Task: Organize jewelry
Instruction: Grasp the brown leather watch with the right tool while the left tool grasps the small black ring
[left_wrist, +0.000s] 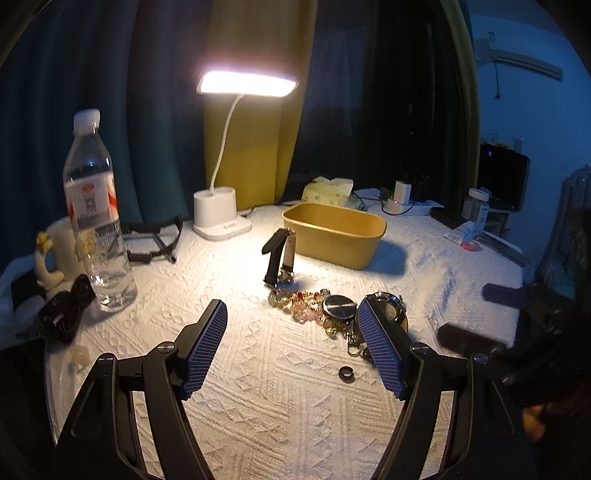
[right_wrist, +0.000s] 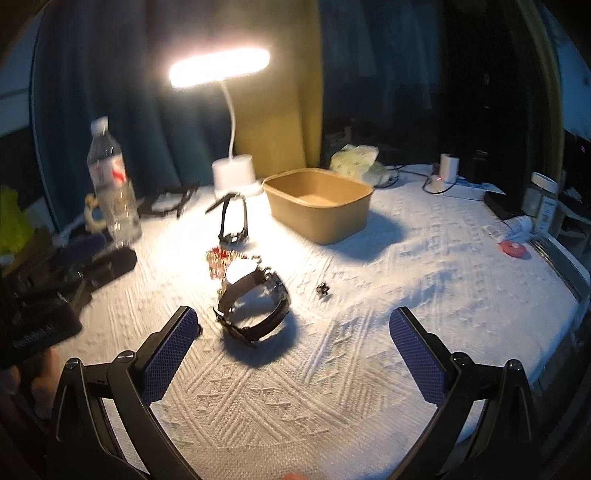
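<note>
Evidently both grippers are hovering with fingers spread wide and holding nothing; the right gripper (right_wrist: 293, 343) is facing the black-strapped watch (right_wrist: 255, 304) lying at frame centre, so it should be lowering squarely and closing across the looped band, not the glass face, before carrying it to the tan box (right_wrist: 319, 206); the left gripper (left_wrist: 291, 332) is waiting beside the beaded jewelry (left_wrist: 306, 304)

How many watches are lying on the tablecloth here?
3: an upright black-strapped watch before the yellow box, a round-faced one among the beads, a big black-banded one beside it. More may be hidden.
</note>
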